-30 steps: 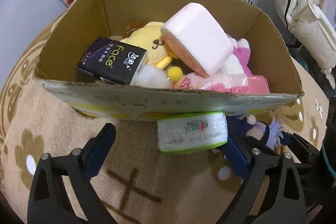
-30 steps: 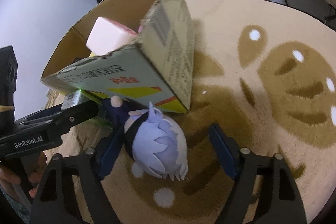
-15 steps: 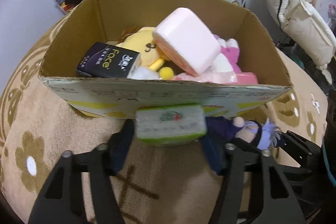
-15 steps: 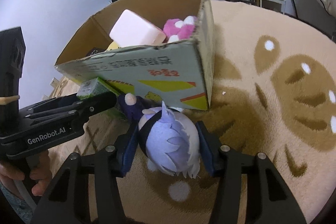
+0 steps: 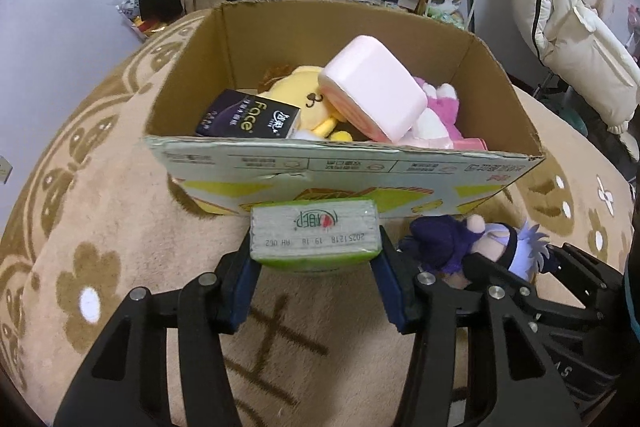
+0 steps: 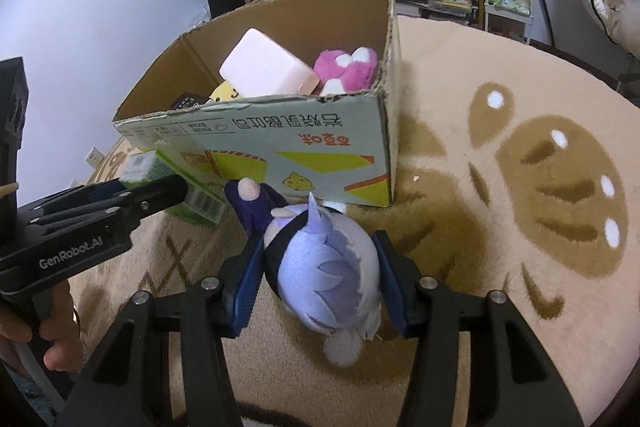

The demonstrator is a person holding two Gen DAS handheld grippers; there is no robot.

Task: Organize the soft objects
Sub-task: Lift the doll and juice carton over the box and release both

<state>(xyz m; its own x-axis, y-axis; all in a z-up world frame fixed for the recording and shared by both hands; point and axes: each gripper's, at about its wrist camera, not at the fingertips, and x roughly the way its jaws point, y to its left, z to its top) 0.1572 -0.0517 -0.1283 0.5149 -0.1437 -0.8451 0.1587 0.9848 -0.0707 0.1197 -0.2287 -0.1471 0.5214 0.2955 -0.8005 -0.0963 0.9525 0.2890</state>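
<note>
Rug [image 5: 100, 195] under everything, tan with brown flowers. Left gripper [image 5: 314, 267] at 6 o'clock in the left wrist view, narrowed onto a green-edged tissue pack [image 5: 315, 231]; both blue pads press its short ends, so it looks held. Pack sits just in front of the cardboard box [image 5: 344, 167], near wall at 12 o'clock from the pack, whether touching it I can't tell. Long axis runs 9 to 3 o'clock, printed end face toward the camera. Likely light, squashy, slick film wrap; gripping across the ends as now seems fine, a harder squeeze may just dent it.

Box already has a black tissue pack [image 5: 248, 119], yellow plush [image 5: 304, 97], pink cushion block [image 5: 374, 93], pink-white plush [image 5: 438, 107].

Right of the pack, at 3 o'clock: small doll with lilac hair [image 6: 326, 267], dark purple body. Right gripper [image 6: 318, 279] closed partway on its head, pads on both sides, hair bulging between. Doll lies on the rug just in front of the box, long axis roughly 11 to 5 o'clock in the right wrist view, arm up toward the box, head toward the camera. Soft, light, not fragile; head is the fattest part, best hold there.

Both items not yet in the box, lift over the near wall probably next.
</note>
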